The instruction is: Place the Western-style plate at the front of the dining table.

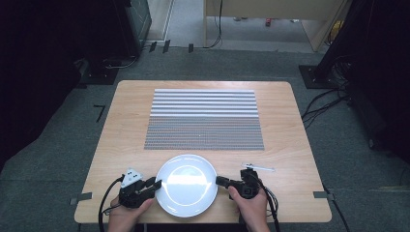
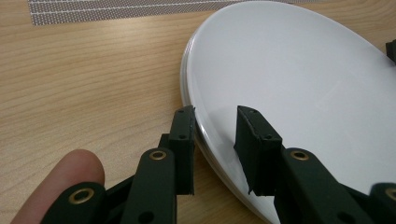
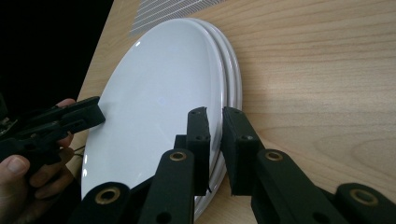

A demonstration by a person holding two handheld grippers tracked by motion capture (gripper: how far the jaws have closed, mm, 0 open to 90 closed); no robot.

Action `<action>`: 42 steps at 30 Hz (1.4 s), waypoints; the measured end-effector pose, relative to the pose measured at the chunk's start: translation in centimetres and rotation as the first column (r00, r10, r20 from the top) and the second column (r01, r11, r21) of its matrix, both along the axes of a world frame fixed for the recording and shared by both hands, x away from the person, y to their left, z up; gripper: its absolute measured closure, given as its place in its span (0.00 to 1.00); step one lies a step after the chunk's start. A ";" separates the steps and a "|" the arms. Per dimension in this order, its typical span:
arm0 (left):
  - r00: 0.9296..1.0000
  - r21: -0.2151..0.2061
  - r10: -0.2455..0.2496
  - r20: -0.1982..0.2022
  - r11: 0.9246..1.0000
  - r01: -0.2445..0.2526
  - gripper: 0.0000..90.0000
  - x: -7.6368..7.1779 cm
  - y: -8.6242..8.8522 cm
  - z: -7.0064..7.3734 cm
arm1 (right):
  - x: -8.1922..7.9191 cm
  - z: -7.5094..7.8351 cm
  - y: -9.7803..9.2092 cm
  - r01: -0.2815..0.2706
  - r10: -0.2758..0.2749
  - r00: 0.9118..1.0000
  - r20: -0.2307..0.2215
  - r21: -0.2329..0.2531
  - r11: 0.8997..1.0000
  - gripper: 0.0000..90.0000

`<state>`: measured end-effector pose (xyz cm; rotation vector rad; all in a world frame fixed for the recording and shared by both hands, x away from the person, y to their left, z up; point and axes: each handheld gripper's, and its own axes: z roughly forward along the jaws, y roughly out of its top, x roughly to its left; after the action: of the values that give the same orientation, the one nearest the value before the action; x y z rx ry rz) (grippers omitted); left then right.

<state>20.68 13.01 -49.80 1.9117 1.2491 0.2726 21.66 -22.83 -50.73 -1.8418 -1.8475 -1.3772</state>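
Note:
A stack of white plates lies at the front middle of the wooden table. My left gripper is at the stack's left edge. In the left gripper view its jaws stand open astride the rim of the plates, one jaw over the top face and one outside. My right gripper is at the stack's right edge. In the right gripper view its jaws are closed to a narrow gap on the rim of the plates, where about three stacked rims show.
A grey striped placemat covers the table's middle, just beyond the plates. A small clear, flat item lies right of the plates, near the right hand. The table's front edge is just behind both hands.

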 end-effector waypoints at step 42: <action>0.996 -0.097 -0.093 -0.007 0.991 0.091 0.63 -0.5 -2.9 0.4 | 0.5 1.0 -3.8 0.122 -0.123 0.992 0.033 0.018 0.992 0.95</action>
<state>20.20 10.06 -49.42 1.8841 1.1573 0.1503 22.18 -26.58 -49.75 -1.9650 -1.7597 -1.4675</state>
